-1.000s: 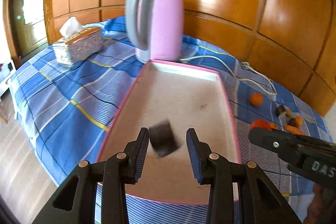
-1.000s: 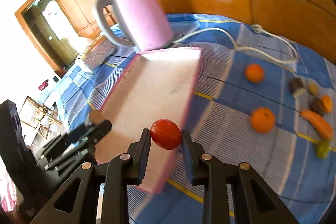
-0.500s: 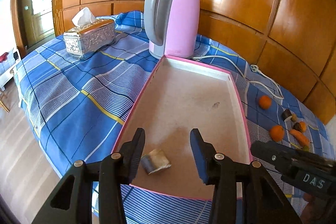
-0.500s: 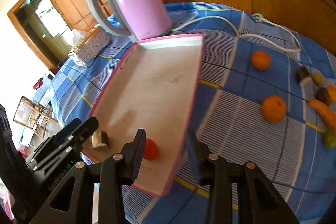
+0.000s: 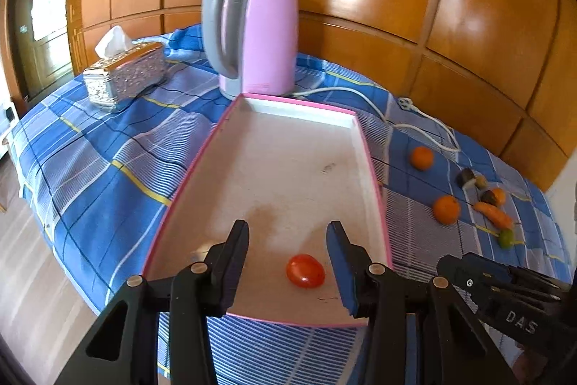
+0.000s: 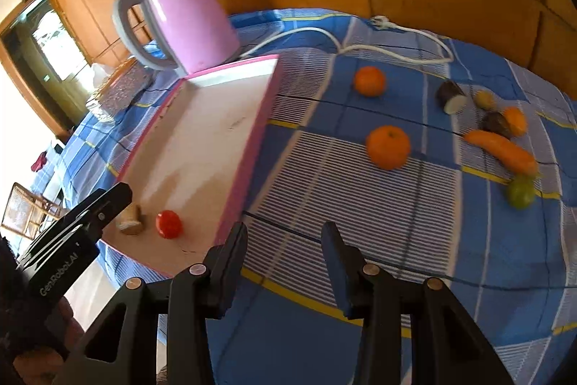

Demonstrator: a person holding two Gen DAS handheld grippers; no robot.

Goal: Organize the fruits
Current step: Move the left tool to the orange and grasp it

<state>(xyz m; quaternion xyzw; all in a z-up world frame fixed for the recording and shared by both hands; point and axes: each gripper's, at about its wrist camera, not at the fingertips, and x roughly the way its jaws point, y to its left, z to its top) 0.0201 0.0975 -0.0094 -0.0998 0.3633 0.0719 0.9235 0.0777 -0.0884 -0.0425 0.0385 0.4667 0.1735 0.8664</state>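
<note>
Resting in near end of pink tray (image 5: pixel 371 161), red tomato (image 5: pixel 305 271) lies just beside brown-skinned fruit piece (image 6: pixel 130 222); left gripper (image 5: pixel 288 262) hangs over them, jaws wide, gripping nothing. Right gripper (image 6: pixel 283 258) over blue checked cloth (image 6: pixel 360 222) beside tray, jaws wide, empty. Two oranges (image 6: pixel 388 147), carrot (image 6: pixel 501 148), green fruit (image 6: pixel 520 192) lie on cloth, well apart from tray
</note>
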